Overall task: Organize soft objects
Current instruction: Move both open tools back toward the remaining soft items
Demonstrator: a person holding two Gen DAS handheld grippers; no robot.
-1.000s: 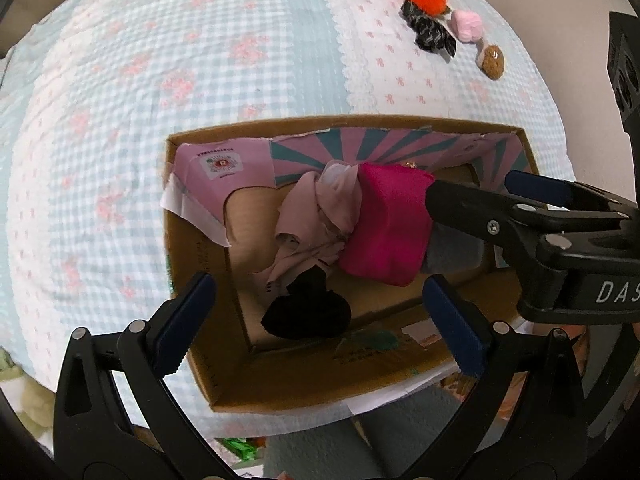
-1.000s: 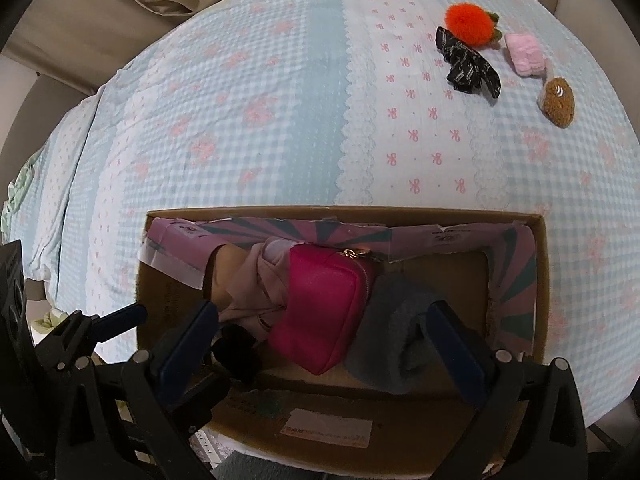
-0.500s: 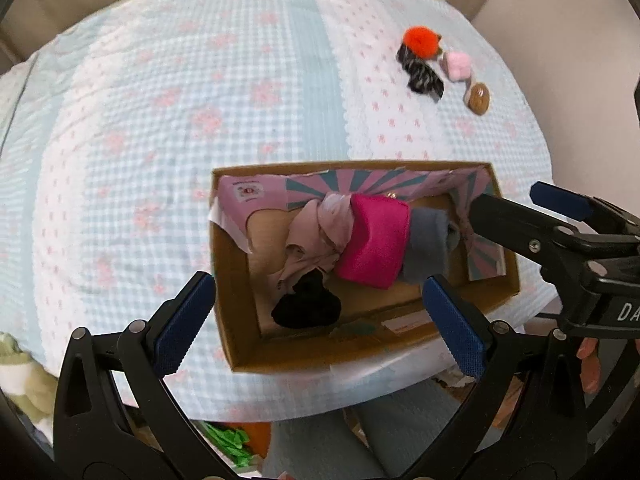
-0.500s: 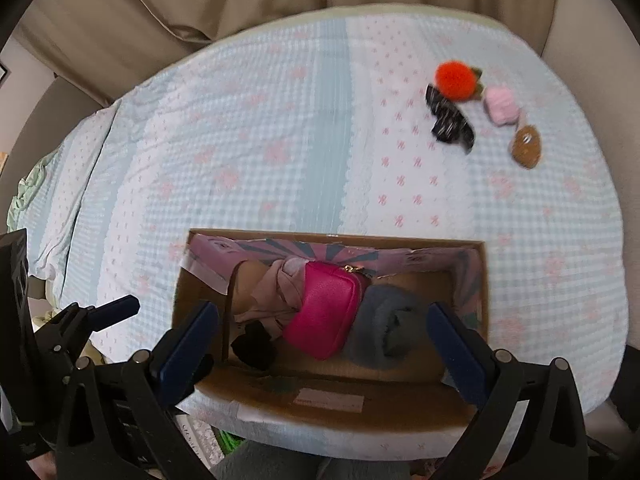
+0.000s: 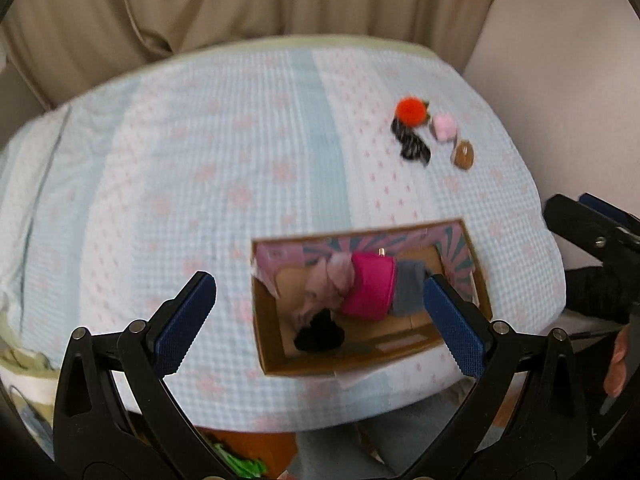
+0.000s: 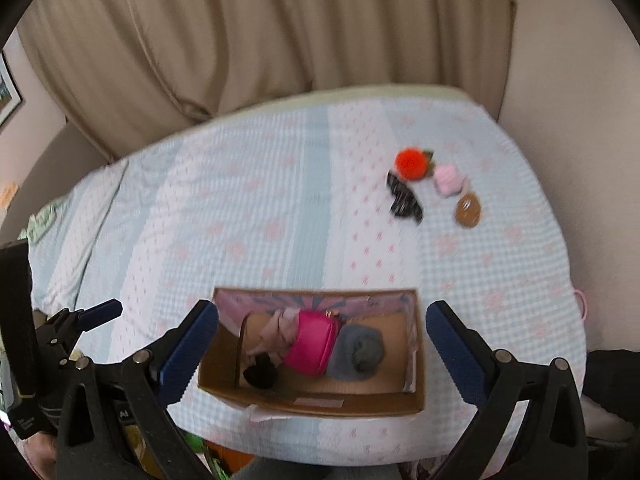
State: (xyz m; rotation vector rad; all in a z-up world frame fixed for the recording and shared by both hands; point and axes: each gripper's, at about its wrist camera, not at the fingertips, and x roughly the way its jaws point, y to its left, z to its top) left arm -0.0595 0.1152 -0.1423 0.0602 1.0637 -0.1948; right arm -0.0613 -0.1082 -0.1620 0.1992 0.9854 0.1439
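The cardboard box (image 6: pixel 320 404) sits at the near edge of the bed (image 6: pixel 240 208), its front wall almost level with the mattress rim. Four soft things lie inside it: a pale pink cloth (image 6: pixel 276 332) at the left, a black bundle (image 6: pixel 260 376) in front of that, a magenta pouch (image 6: pixel 312 344) in the middle and a grey rolled cloth (image 6: pixel 360 352) at the right, all touching one another. Four more small things are grouped well apart from the box toward the far right of the bed: an orange pom-pom (image 6: pixel 410 163), a black patterned scrunchie (image 6: pixel 404 200), a pink plush (image 6: pixel 448 180) and a brown plush (image 6: pixel 468 210).

Both tools hover above the near edge, spread wide and holding nothing: the right tool (image 6: pixel 320 344) straddles the box from above, and the left tool (image 5: pixel 318 316) hangs over the box's left half. A wide stretch of bare bedspread lies between box and group.
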